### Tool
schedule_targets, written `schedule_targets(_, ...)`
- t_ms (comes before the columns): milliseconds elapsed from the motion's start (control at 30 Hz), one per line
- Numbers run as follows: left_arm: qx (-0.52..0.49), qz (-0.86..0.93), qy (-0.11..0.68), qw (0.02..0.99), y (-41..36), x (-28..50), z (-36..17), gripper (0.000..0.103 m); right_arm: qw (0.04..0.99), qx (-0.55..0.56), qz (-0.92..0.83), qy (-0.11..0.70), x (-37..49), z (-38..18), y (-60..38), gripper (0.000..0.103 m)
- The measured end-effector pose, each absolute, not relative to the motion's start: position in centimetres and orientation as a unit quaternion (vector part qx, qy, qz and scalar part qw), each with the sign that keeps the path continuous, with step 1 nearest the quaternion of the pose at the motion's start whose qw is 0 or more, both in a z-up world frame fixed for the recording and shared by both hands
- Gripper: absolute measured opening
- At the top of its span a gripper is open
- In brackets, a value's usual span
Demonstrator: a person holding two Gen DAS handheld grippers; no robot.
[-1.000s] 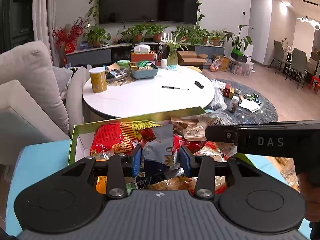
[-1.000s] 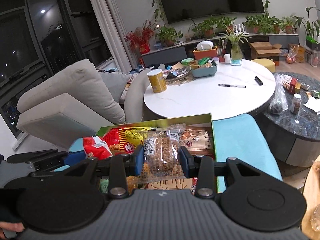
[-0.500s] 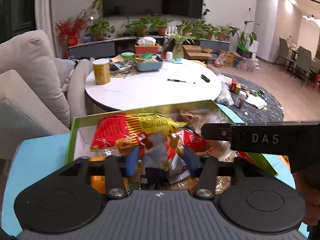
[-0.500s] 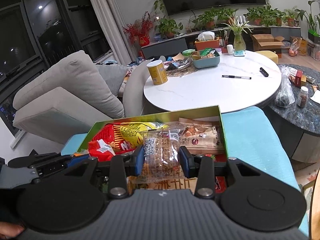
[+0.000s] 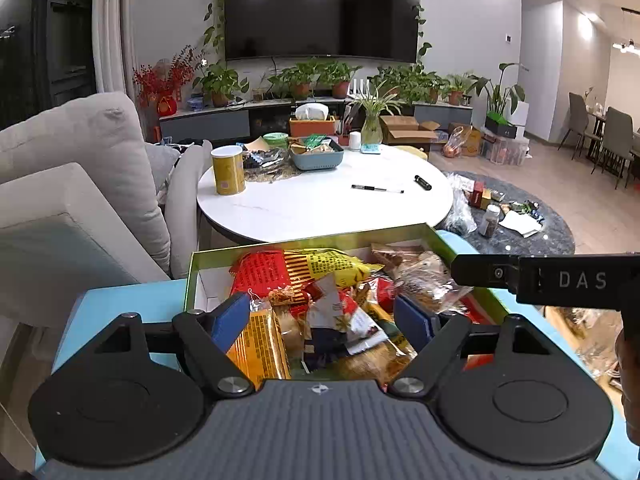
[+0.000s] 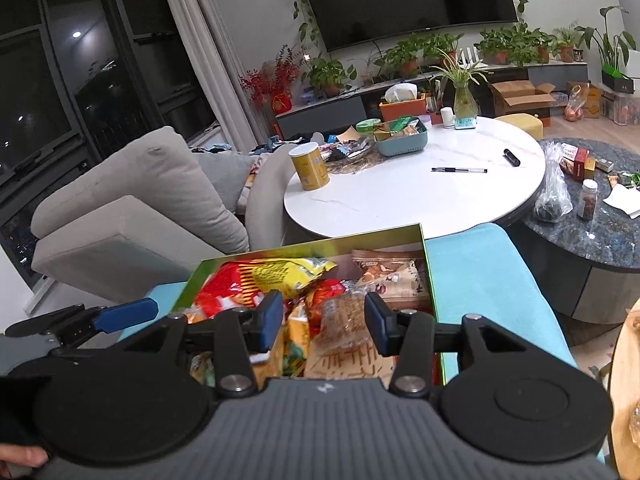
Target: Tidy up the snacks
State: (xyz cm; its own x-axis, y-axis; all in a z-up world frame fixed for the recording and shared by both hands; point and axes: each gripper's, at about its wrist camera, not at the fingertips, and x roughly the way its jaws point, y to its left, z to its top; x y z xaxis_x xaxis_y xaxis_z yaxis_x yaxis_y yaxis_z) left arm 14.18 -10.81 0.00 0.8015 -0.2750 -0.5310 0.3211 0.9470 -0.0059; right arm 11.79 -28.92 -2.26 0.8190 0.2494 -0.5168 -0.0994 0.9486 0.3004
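Hovering over one green box [image 5: 312,240] of snack packets [image 5: 304,268], two tools are seen: left tool [image 5: 322,316] just opened, empty; right tool [image 6: 322,322] spread wide, clear packet [image 6: 340,320] lying loose between.

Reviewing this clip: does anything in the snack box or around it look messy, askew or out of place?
Yes. The snack packets lie heaped at mixed angles in the green box, overlapping, not in rows. Behind, wrappers are strewn on the white round table. Nothing looks spilled or torn.
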Motion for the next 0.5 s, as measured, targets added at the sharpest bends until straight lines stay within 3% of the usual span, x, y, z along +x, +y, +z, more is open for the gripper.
schedule_targets(267,0.050,-0.150,0.245,0.957,-10.3,10.2,2.2,0.089,0.953,0.128,0.079,0.263,7.8,0.0,-28.3,0.075)
schedule_targets(400,0.048,-0.140,0.239,0.960,-9.7,8.2,2.9,0.102,0.961,0.119,0.066,0.242,5.6,0.7,-27.8,0.075)
schedule_targets(500,0.049,-0.130,0.231,0.963,-9.2,6.7,3.3,0.102,0.963,0.113,0.068,0.236,4.3,1.0,-27.5,0.075)
